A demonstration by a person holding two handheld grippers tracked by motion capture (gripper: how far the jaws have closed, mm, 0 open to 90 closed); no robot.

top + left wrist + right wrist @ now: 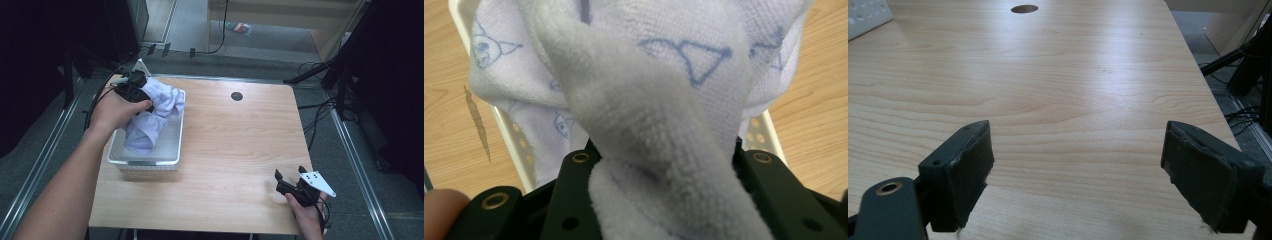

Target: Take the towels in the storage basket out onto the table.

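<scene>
We start at the left: the left gripper (134, 90) has its fingers pinching a fold of the pale lilac towel (152, 115), clamped tight on the cloth (the left gripper view has plush bunched thick between the black fingers (576, 190)). The towel hangs down from the pinch into the white basket (145, 162), which sits at the left of the bench (235, 150); its bulk drapes toward the near end of the basket, so its long axis runs far-to-near, from the grip down into the tray. Part of it spills over the basket's far right rim. We judge the towel is mid-lift, so the next move depends on clearing the lower end over the basket wall.

Moving right: bare wood, a small dark hole (237, 96) at the far side.

Far right, near edge: the right gripper (290, 182) rests with fingers spread wide, nothing between them, well apart from the towel. The left hand is clearly the nearer one.
</scene>
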